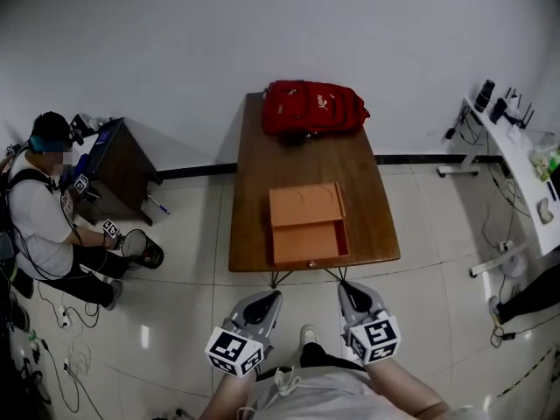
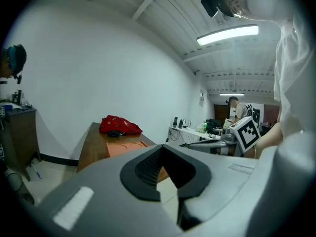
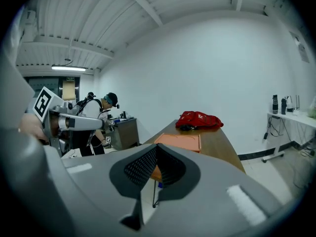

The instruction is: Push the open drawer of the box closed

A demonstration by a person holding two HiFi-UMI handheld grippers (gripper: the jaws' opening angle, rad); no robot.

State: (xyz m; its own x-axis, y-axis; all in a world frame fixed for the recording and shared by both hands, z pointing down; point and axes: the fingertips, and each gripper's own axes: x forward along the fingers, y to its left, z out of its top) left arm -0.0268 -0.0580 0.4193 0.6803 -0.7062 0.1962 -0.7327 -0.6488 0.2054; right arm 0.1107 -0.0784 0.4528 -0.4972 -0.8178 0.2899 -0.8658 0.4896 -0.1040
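An orange box [image 1: 306,205] lies on the near half of a brown wooden table [image 1: 252,191], its drawer [image 1: 310,241] pulled out toward the table's near edge. Both grippers hang over the floor just short of that edge, pointing at the table. My left gripper [image 1: 269,299] is below the drawer's left corner, my right gripper [image 1: 345,290] below its right corner. Each has its jaws together with nothing between them. In the left gripper view the box [image 2: 126,147] shows beyond the left gripper [image 2: 164,149]. In the right gripper view the box [image 3: 180,141] lies past the right gripper [image 3: 155,149].
A red backpack [image 1: 313,108] sits at the table's far end by the white wall. A person [image 1: 44,226] sits on the floor at left beside a dark cabinet [image 1: 122,164]. A white desk [image 1: 516,169] with bottles and cables stands at right.
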